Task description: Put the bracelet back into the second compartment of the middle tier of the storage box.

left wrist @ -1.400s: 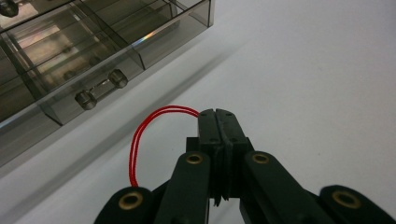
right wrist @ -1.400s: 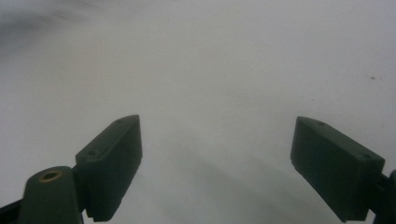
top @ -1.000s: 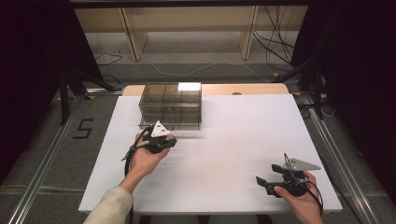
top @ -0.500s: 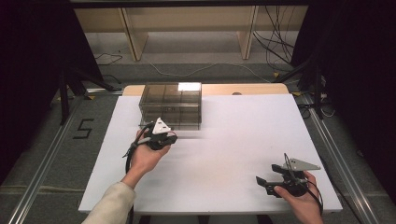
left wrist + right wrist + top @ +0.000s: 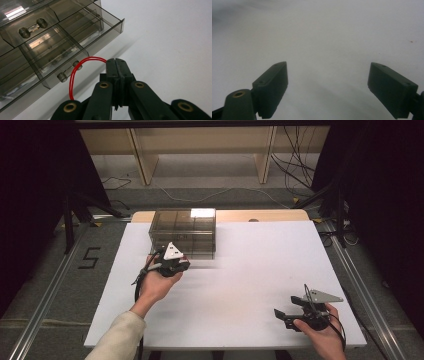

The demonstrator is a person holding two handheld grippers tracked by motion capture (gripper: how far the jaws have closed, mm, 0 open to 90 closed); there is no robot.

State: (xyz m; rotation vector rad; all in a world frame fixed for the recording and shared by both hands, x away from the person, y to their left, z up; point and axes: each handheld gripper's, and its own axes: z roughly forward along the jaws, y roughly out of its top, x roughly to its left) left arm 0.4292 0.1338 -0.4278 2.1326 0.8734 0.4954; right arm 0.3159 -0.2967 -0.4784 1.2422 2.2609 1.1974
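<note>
High view first: we see the white table (image 5: 240, 285) running from mid-frame to the bottom, with a smoky clear drawer box (image 5: 184, 233) at its upper left, close to the far edge. Our left gripper (image 5: 175, 262) sits just below the box's front, held in the left hand (image 5: 156, 284), whose pale sleeve comes up from the bottom left; whether the gripper touches the box we cannot tell from here. Our right gripper (image 5: 284, 314) rests at the lower right of the table, well apart from the box, held by the right hand (image 5: 322, 335), its jaws spread. Left gripper view next: the left gripper (image 5: 117, 65) has its jaws pressed together at lower centre, pinching a red band (image 5: 75, 75) that loops up and left from them. The band passes just beside a small clear drawer handle (image 5: 69, 71) on the box (image 5: 55, 42), which takes the upper left of the frame; one drawer stands slightly out. Right gripper view last: the right gripper (image 5: 328, 86) shows its two jaws far apart at the lower left and lower right, with bare white table (image 5: 324, 37) between and beyond them.
</note>
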